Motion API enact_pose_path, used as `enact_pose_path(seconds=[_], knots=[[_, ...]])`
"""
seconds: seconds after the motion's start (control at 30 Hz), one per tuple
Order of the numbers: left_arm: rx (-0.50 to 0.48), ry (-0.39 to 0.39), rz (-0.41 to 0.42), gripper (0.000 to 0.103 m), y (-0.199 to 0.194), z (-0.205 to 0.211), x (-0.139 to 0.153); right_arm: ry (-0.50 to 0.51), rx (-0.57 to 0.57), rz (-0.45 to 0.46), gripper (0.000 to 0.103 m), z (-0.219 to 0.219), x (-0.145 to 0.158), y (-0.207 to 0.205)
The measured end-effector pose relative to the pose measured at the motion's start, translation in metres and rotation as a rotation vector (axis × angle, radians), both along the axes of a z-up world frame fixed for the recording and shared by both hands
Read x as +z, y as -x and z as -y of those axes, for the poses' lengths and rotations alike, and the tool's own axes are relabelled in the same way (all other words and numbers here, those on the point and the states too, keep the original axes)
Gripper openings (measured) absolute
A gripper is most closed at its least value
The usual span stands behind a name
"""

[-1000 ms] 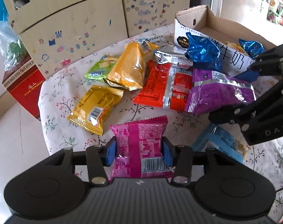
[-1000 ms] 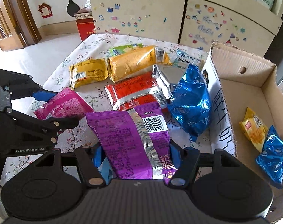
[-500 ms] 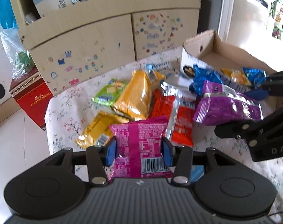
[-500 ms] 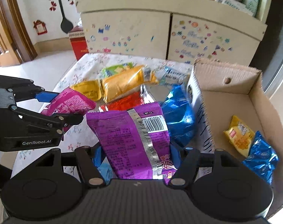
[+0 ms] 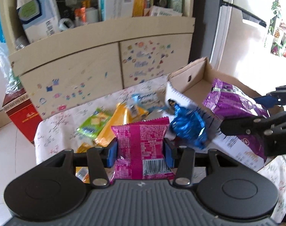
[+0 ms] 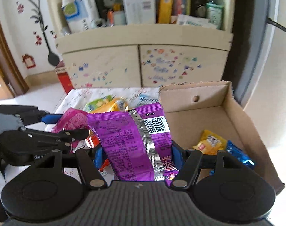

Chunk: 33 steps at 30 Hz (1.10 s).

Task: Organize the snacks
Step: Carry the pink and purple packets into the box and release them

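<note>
Both hands are loaded and the open brown cardboard box (image 6: 214, 116) is the target, lying ahead and to the right of everything. The right gripper (image 6: 137, 154) has its blue-padded fingers (image 6: 176, 155) clamped on the sides of a glossy purple foil snack bag with a silver seam (image 6: 131, 139), held clear of the table with its long axis running straight forward along the fingers, top edge pointing at the box's near corner. From the left wrist view that purple bag hangs right at the box's near wall, so the right hand is plainly the nearer one; a short carry forward and to the right should put it over the open interior. The left gripper (image 5: 141, 155) has its fingers (image 5: 112, 154) pinched on a crinkled magenta snack packet with a barcode (image 5: 141, 148), upright between the pads, and it sits further out to the left over the floral-cloth table (image 5: 54, 130), with a shiny blue foil packet (image 5: 188, 128) leaning on the box wall between it and the opening. Inside the box, a small yellow packet (image 6: 209, 143) and a blue foil packet (image 6: 239, 156) lie toward the right side, so the left half of the floor looks free for a drop. My read: right goes in first, left follows over that wall.
</note>
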<state>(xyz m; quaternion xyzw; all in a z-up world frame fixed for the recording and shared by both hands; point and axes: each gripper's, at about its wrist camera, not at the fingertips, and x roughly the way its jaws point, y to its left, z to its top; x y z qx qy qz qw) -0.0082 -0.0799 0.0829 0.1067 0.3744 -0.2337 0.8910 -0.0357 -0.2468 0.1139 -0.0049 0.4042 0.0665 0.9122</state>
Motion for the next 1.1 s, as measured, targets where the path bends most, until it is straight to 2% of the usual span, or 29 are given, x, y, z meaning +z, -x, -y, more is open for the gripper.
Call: enact_pose_path(seconds=[0.47,0.9,1.1], knots=[[-0.113,0.08,0.027,0.048,0.01,0.067,0.015,-0.043,-0.176,0.06,0.073,0.055,0.023,0.014],[-0.215,0.141,-0.004,0.048,0.017,0.13,0.003,-0.081,-0.397,0.065,0.073,0.099,0.028,0.023],[-0.249,0.153,-0.019,0.048,0.019,0.153,-0.007,-0.095,-0.451,0.052,0.073,0.113,0.026,0.026]])
